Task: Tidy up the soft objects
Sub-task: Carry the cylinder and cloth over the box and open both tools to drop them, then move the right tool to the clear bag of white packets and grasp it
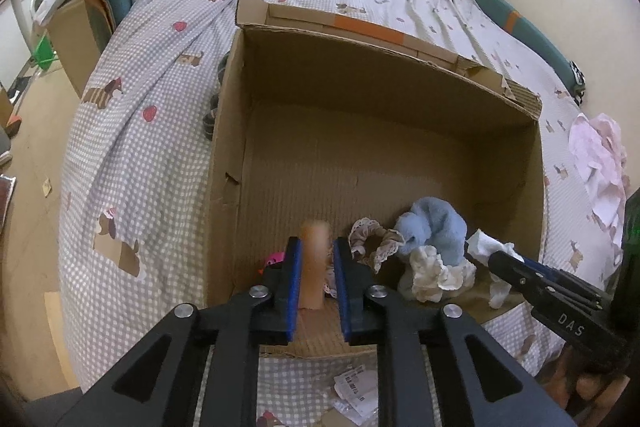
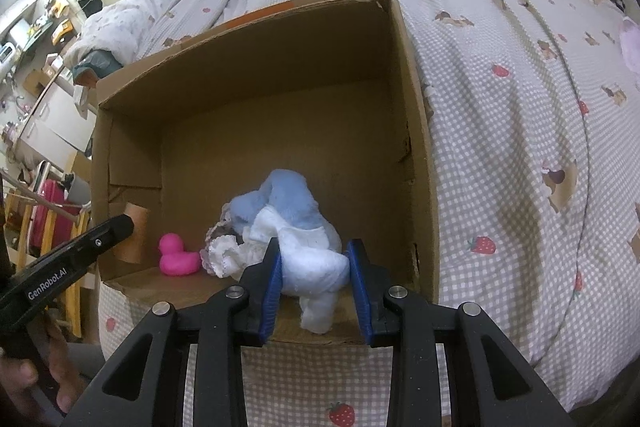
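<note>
Two blue-padded grippers, each clamped on something soft over one open box. Between the pads of the left gripper (image 1: 316,267), narrowly parted: a peach-coloured, round-topped soft cylinder (image 1: 315,259), upright, smooth and slightly blurred, pinched from both sides just inside the near wall of the brown cardboard box (image 1: 360,131). Between the pads of the right gripper (image 2: 314,269), set wider: a crumpled white cloth (image 2: 316,267), bulky, pressed at both flanks, one tail drooping over the near edge of the box.

Just behind that cloth, on the box floor: a fluffy pale-blue plush bundle (image 2: 288,199), touching a cream lace-edged scrunchie (image 2: 224,251), and left of those a bright pink rubber duck (image 2: 176,255).

Only from the right wrist: the duck in full, and the left gripper (image 2: 120,229) side-on at the left wall, its catch no more than a tan patch. Only from the left wrist: the peach cylinder's shape, the duck cut to a pink sliver (image 1: 276,259), the right gripper (image 1: 508,263) reaching in from the right with the white cloth (image 1: 486,243) bunched at its tip, and a rumpled pale-pink cloth (image 1: 596,155) lying outside the box.

Beneath everything, a grey-and-white checked bedsheet with dog and strawberry prints (image 2: 520,147).
</note>
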`<state>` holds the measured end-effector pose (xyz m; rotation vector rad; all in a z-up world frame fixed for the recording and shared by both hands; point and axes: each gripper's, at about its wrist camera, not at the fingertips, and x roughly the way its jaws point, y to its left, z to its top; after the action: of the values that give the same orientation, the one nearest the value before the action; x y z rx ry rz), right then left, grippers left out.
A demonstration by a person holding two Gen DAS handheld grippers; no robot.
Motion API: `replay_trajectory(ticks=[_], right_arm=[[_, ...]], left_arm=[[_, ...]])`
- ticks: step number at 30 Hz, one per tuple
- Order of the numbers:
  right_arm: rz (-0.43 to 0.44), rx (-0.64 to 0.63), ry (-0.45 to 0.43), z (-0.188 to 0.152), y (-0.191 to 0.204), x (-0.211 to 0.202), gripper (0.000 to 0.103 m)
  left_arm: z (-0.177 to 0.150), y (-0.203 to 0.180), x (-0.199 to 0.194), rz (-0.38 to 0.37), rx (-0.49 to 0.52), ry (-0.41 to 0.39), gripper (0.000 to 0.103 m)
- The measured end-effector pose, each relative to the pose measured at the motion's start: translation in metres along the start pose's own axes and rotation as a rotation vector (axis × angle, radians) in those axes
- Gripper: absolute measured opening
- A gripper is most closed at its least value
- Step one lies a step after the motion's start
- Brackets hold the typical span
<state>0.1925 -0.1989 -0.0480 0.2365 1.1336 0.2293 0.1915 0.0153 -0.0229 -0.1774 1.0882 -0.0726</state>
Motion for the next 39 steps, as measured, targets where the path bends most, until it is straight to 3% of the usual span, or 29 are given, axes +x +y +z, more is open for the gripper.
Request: replay_trajectory(ticks=[4, 5, 6, 8, 10, 14, 27, 35, 39], right_arm=[[0.023, 0.003, -0.001, 0.001, 0.0, -0.001, 0.035], [0.028, 0.001, -0.004, 0.001, 0.0, -0.001, 0.042], [0.031, 0.001, -0.007, 0.001, 0.001, -0.002, 0.047], [0.031, 0.003, -0.019, 0.002, 0.001, -0.004, 0.068], [0.033, 0.012, -0.035, 0.003, 0.0, -0.006, 0.076], [0.064, 0.046, -0.057, 0.006, -0.004, -0.011, 0.079], [0.107, 0.071, -0.049, 0.002, -0.007, -0.018, 0.079], [0.104, 0.053, -0.053, -0.01, -0.004, -0.028, 0.079], [0.103, 0.036, -0.055, -0.018, -0.002, -0.036, 0.079]], left_arm=[[-0.001, -0.005, -0.002, 0.006, 0.026, -0.007, 0.03], [-0.001, -0.006, -0.004, 0.012, 0.031, -0.014, 0.041], [-0.001, -0.007, -0.006, 0.019, 0.033, -0.022, 0.058], [-0.001, -0.007, -0.009, 0.033, 0.022, -0.042, 0.076], [-0.001, -0.007, -0.013, 0.028, 0.018, -0.069, 0.077], [-0.002, -0.011, -0.015, 0.061, 0.057, -0.088, 0.077], [-0.014, -0.007, -0.022, 0.07, 0.086, -0.085, 0.077], [-0.03, 0.005, -0.054, 0.106, 0.101, -0.126, 0.077], [-0.04, 0.012, -0.063, 0.11, 0.067, -0.109, 0.077]])
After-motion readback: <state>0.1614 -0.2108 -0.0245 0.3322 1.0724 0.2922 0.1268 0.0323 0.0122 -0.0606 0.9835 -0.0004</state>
